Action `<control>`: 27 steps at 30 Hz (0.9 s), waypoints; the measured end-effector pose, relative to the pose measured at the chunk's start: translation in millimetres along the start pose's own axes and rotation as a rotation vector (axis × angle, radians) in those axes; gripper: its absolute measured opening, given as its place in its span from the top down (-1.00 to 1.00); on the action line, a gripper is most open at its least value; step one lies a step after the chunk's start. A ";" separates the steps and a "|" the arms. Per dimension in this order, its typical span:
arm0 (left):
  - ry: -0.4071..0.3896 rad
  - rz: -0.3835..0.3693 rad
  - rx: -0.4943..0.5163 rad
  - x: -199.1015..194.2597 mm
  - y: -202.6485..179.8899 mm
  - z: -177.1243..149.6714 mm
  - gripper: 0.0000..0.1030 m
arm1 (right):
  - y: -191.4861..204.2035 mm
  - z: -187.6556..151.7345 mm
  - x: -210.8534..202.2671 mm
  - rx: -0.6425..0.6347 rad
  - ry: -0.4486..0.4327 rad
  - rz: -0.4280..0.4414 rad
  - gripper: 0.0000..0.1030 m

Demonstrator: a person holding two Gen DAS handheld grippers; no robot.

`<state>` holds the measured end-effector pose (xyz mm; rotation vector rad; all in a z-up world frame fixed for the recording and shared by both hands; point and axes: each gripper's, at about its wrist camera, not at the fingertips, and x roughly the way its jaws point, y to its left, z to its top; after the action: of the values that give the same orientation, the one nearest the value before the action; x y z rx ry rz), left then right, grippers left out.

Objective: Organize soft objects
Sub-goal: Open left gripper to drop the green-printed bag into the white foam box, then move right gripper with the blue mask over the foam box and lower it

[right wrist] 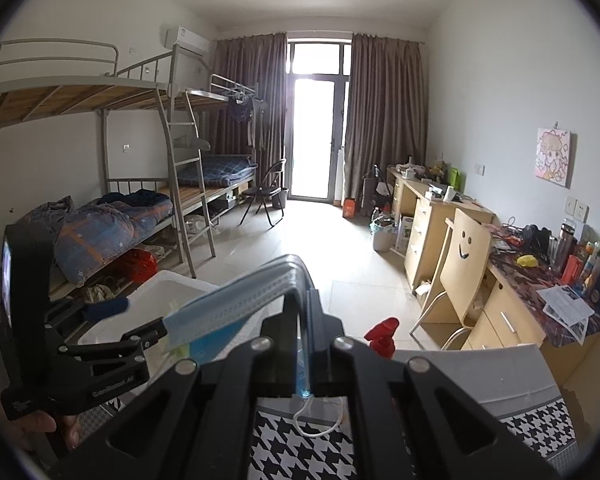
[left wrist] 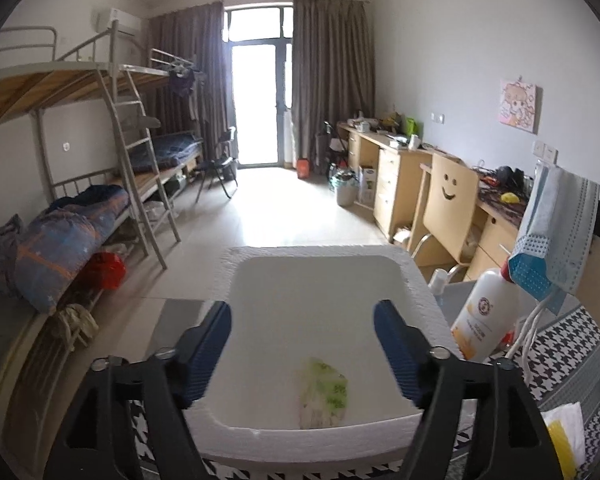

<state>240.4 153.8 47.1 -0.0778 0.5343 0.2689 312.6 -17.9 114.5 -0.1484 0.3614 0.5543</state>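
Two blue-padded fingers [left wrist: 206, 354] of the left gripper [left wrist: 302, 356] are spread wide over one white foam box [left wrist: 410, 276], touching nothing. One green-and-white cloth [left wrist: 324, 394] is seen low inside. One blue pleated face mask [right wrist: 236, 310] is pinched by the tightly closed right gripper [right wrist: 302, 344], centre frame.

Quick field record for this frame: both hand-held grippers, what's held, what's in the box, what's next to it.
left hand-held gripper: open, nothing between its fingers, over the white foam box
right hand-held gripper: shut on blue face masks, ear loop hanging below
box contents: one green and white cloth
beside box: white bottle with red sprayer, to its right
surface: black and white houndstooth cloth
masks in box: not yet
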 end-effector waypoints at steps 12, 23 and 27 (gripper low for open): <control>-0.019 0.096 -0.063 -7.5 25.1 -3.5 -0.77 | 7.7 2.1 9.4 -0.017 0.010 0.022 0.89; -0.067 0.158 -0.063 -23.3 37.1 -8.1 -0.90 | 23.9 8.8 13.5 -0.039 0.012 0.044 0.89; -0.064 0.161 -0.064 -25.9 39.9 -9.0 -0.98 | 29.2 10.3 15.0 -0.048 0.016 0.060 0.89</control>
<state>203.6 184.9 52.4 -0.0887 0.4691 0.4442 311.8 16.4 117.2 -0.1891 0.3690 0.6217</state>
